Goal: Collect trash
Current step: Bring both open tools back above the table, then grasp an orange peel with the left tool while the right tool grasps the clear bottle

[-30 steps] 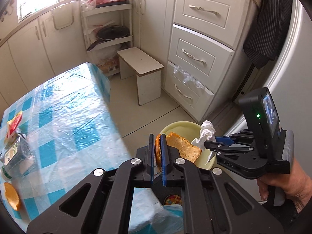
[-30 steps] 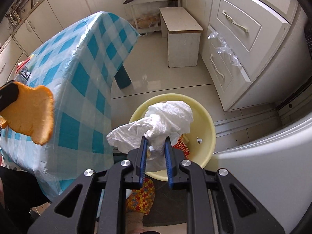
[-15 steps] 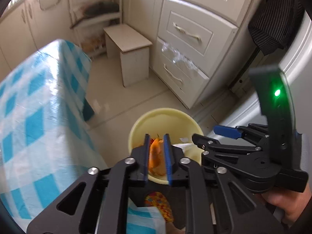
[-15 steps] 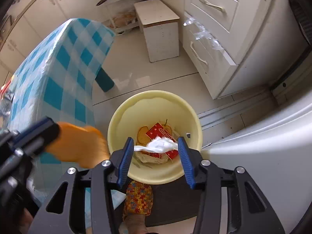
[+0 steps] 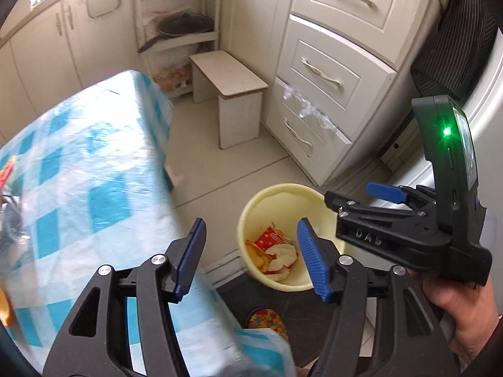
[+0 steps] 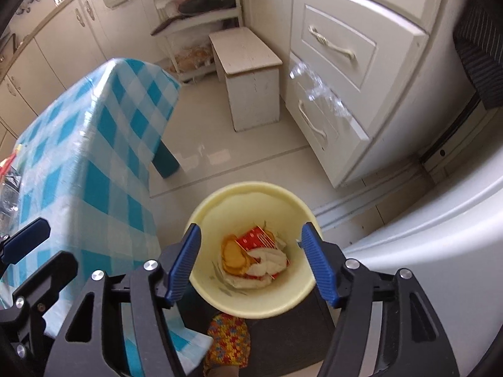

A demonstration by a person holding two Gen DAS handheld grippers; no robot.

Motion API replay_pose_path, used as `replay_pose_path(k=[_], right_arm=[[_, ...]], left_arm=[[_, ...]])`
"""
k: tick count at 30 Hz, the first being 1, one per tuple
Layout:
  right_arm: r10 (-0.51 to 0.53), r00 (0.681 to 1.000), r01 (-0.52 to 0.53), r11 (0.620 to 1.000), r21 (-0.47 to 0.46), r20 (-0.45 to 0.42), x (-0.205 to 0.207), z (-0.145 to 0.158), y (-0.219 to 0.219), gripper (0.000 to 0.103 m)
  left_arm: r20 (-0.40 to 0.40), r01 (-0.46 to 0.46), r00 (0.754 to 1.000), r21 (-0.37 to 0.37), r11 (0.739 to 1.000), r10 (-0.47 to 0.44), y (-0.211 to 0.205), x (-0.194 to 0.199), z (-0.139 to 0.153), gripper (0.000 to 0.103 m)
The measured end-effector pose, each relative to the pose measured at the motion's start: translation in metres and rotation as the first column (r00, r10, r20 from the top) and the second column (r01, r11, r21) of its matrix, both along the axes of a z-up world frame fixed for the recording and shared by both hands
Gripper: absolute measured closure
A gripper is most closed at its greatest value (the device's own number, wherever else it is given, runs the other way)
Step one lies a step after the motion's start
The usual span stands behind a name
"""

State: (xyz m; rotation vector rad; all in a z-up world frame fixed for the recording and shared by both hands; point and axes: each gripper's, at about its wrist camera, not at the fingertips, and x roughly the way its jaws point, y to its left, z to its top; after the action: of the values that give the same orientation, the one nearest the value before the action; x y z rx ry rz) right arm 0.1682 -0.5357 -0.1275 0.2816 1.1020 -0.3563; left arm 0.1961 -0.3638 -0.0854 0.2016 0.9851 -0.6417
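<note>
A pale yellow bin [image 6: 251,194] stands on the floor below both grippers and also shows in the left wrist view [image 5: 283,191]. Inside lie an orange bread slice [image 6: 232,256], a red wrapper [image 6: 256,238] and a crumpled white napkin [image 6: 267,259]. My right gripper [image 6: 251,264] is open and empty right above the bin. My left gripper [image 5: 251,257] is open and empty above the bin's left rim, by the table edge. The right gripper [image 5: 389,216] shows at the right of the left wrist view.
A table with a blue checked cloth [image 6: 88,157] stands to the left, with some items at its far left edge [image 5: 9,182]. A small white stool [image 6: 251,78], white drawers [image 6: 333,72] and a white appliance [image 6: 440,251] surround the bin. A patterned slipper [image 6: 228,339] is below.
Both grippers opened over the bin. The bread slice left my left gripper and the white napkin left my right gripper; both now lie in the bin.
</note>
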Motion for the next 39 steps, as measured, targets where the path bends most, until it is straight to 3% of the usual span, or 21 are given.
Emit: replay_pose_path(k=[4,9,11,14,17,20,22,27,33,36,39], right_arm=[[0.025,0.997,-0.026,0.999,0.019,0.077,0.013,0.016,0.022,0.039],[0.068,0.977,-0.105,0.979,0.173,0.204,0.038,0.035,0.059,0.038],[0.098,0.965,-0.154,0.962,0.226,0.242,0.05,0.04,0.08,0.035],[0.167,0.945,-0.25,0.923,0.292,0.28,0.071,0.043,0.121,0.031],[0.259,0.918,-0.355,0.874,0.333,0.299,0.09,0.043,0.166,0.029],[0.389,0.865,-0.476,0.837,0.27,0.318,0.107,0.047,0.221,0.026],[0.448,0.835,-0.526,0.821,0.222,0.318,0.115,0.047,0.249,0.023],[0.518,0.799,-0.577,0.803,0.148,0.306,0.139,0.038,0.29,0.021],[0.522,0.789,-0.594,0.783,0.187,0.323,0.163,0.023,0.315,0.019],[0.558,0.761,-0.637,0.738,0.222,0.329,0.166,0.021,0.323,0.019],[0.637,0.708,-0.706,0.653,0.275,0.306,0.16,0.019,0.338,0.015]], left_arm=[[0.051,-0.064,0.997,0.005,0.998,0.064,0.055,0.01,0.022,0.037],[0.116,-0.206,0.972,0.004,0.979,0.204,0.157,0.029,0.053,0.029],[0.159,-0.307,0.94,0.003,0.952,0.303,0.209,0.036,0.064,0.024],[0.141,-0.439,0.89,-0.001,0.899,0.434,0.282,0.05,0.07,0.024],[0.067,-0.568,0.821,0.002,0.823,0.567,0.353,0.064,0.062,0.024],[-0.02,-0.601,0.799,0.023,0.799,0.601,0.401,0.07,0.045,0.024],[-0.039,-0.596,0.799,0.069,0.8,0.599,0.416,0.07,0.031,0.024],[-0.147,-0.523,0.828,0.147,0.84,0.541,0.423,0.07,-0.008,0.024],[-0.131,-0.454,0.863,0.221,0.863,0.488,0.406,0.068,-0.029,0.024],[-0.125,-0.434,0.873,0.247,0.867,0.472,0.396,0.069,-0.035,0.024],[-0.123,-0.439,0.868,0.261,0.86,0.481,0.395,0.073,-0.038,0.024]])
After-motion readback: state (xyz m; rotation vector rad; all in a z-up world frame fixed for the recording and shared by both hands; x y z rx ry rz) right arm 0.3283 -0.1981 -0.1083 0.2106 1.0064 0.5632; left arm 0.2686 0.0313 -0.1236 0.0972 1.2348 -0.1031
